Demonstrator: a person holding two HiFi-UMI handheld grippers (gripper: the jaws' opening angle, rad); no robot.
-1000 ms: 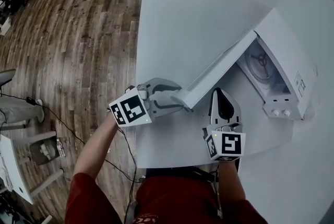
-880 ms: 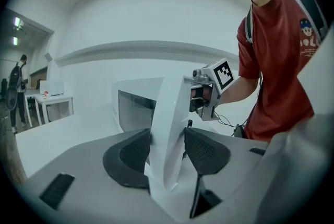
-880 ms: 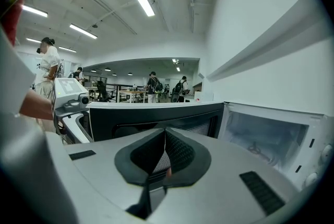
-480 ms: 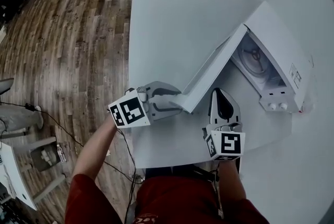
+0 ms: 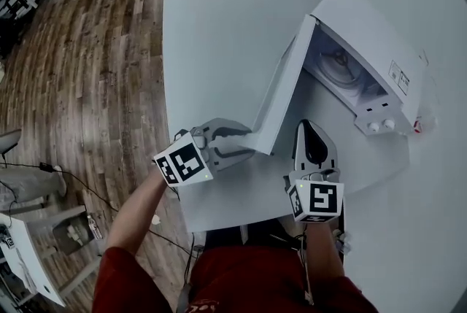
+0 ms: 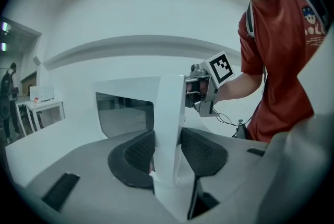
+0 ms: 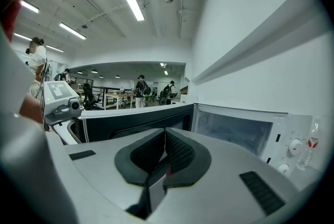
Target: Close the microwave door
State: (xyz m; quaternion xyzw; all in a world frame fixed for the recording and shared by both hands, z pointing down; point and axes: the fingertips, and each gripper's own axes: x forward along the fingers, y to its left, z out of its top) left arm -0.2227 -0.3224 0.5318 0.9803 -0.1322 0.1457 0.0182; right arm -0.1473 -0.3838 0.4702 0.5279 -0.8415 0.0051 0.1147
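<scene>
A white microwave stands at the table's far right with its door swung partly open toward me. My left gripper has the door's free edge between its pads; its jaws have just been closing, and both pads lie against the door. My right gripper is shut and empty, on the inner side of the door near its free edge and pointing toward the cavity. The right gripper view shows the door's dark window just left of the joined pads.
The white table ends at its left edge above wooden floor. Two knobs sit on the microwave's front panel. A small red-capped bottle stands beside the microwave at the wall. Several people stand far off in the room.
The door has swung further toward the microwave body, with the left gripper following at its free edge. The right gripper has kept its place beside the door's inner face.
</scene>
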